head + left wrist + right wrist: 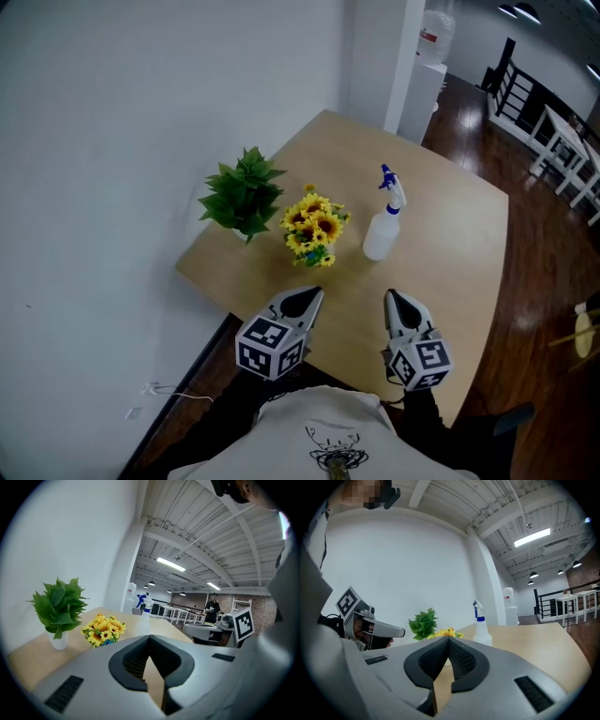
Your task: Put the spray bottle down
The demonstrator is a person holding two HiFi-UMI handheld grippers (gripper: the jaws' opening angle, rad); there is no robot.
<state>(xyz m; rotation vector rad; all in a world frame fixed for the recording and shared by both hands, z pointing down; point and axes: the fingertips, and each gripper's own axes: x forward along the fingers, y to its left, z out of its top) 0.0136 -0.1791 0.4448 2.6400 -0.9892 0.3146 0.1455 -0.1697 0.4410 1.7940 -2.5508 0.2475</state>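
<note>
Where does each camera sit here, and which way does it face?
Head view: on the person's head, looking steeply down at the table, spray bottle, sunflowers and green plant; shows left tongs, right tongs and the person's shirt.
Left gripper view: on the left tongs, looking along its shut, empty jaws across the table; right tongs at right.
Right gripper view: on the right tongs, looking along its shut, empty jaws; left tongs at left.
Shared: all three show the upright spray bottle, sunflowers and green plant.

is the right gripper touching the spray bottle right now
Apart. The head view shows bare table between the right gripper, jaws shut and empty, and the spray bottle standing beyond it.
</note>
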